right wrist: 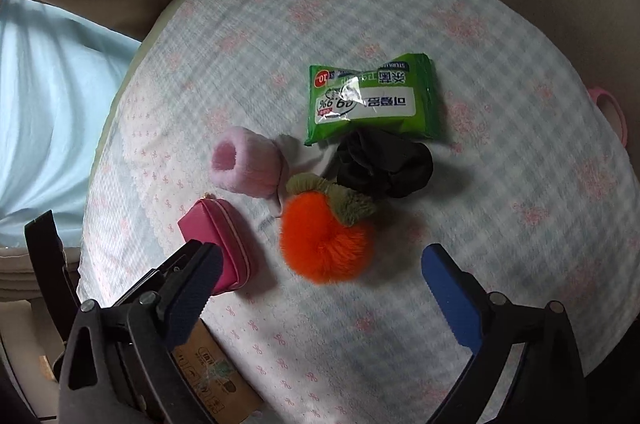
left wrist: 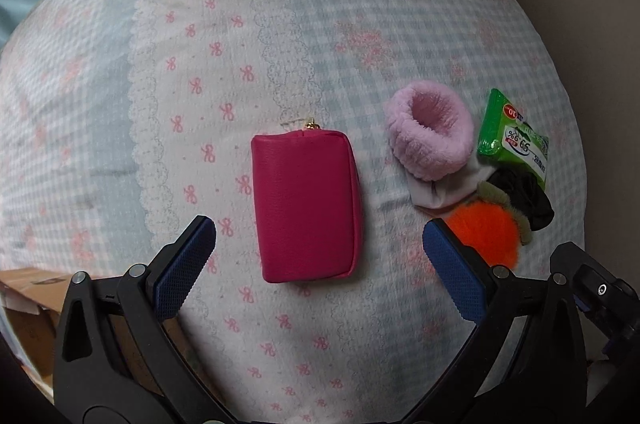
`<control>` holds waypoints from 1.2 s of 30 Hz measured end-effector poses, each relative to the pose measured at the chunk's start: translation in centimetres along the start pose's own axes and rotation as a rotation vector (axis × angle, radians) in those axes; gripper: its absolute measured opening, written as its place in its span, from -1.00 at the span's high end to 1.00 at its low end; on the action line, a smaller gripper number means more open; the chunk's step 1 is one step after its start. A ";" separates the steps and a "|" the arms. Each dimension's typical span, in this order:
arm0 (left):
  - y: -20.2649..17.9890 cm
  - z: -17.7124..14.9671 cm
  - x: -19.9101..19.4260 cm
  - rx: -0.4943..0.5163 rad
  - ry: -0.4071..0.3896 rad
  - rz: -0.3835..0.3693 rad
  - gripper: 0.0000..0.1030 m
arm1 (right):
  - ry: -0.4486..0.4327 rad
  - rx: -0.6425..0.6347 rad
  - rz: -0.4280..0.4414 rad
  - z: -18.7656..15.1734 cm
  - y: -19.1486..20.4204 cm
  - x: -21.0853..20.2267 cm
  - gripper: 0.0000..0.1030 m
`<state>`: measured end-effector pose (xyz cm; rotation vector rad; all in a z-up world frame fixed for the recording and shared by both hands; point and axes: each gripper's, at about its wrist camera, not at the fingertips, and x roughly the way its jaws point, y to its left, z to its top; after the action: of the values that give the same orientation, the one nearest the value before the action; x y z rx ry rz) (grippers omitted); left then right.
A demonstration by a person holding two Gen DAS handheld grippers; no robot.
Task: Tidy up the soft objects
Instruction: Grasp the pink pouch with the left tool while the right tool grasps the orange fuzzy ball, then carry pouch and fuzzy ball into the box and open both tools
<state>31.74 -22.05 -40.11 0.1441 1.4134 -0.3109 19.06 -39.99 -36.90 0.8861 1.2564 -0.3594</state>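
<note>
Fluffy orange pompom (right wrist: pixel 326 244), grained magenta pouch (left wrist: pixel 306 208)

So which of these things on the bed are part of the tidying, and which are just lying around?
For the job:
magenta pouch
pink fluffy band
orange pompom
black scrunchie
white cloth
green wipes packet

Just lying about:
cardboard box
pink ring

Pouch (left wrist: pixel 306 206) alone on bedspread (left wrist: pixel 240 24), left of clustered wristband (left wrist: pixel 430 130), pompom (left wrist: pixel 482 230), wipes (left wrist: pixel 512 136).

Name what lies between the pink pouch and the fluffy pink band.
Only bare patterned cloth separates the pink pouch from the fluffy pink band; the left wrist view shows this gap best.
</note>
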 end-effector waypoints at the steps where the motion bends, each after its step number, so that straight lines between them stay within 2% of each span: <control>1: 0.0 0.1 0.9 0.006 0.013 0.005 -0.99 | 0.010 0.016 -0.003 0.0 -0.3 0.8 -0.91; 7: 0.5 0.7 4.9 -0.015 0.064 0.026 -0.99 | 0.057 0.086 -0.004 0.6 -1.0 4.7 -0.71; 11: 1.0 0.7 6.4 -0.026 0.084 0.030 -0.99 | 0.102 0.146 0.027 1.2 -1.4 6.6 -0.56; 12: 1.2 0.8 6.6 -0.031 0.084 0.024 -0.99 | 0.107 0.146 0.032 1.3 -1.3 6.9 -0.45; 15: 1.7 0.9 6.9 -0.050 0.087 0.007 -0.91 | 0.114 0.124 0.018 1.6 -0.8 7.6 -0.37; 18: 1.8 0.9 7.2 -0.060 0.088 -0.010 -0.54 | 0.129 0.121 0.018 1.5 -0.4 8.3 -0.12; 20: 1.8 1.3 7.8 -0.060 0.104 -0.013 -0.36 | 0.131 0.122 0.008 1.4 -0.3 8.4 -0.01; 23: 1.9 1.1 8.1 -0.055 0.104 0.009 -0.20 | 0.132 0.131 0.019 1.2 -0.5 8.3 0.28; 31: 0.5 0.5 6.5 -0.025 0.062 0.001 0.09 | 0.127 0.144 0.038 0.6 -1.8 7.9 0.35; 36: 0.4 0.2 4.7 -0.029 0.044 -0.007 0.18 | 0.092 0.078 0.035 0.2 -0.8 5.7 0.35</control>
<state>32.62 -22.28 -44.75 0.1228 1.4613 -0.2943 20.40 -39.35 -42.48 0.9993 1.3171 -0.3443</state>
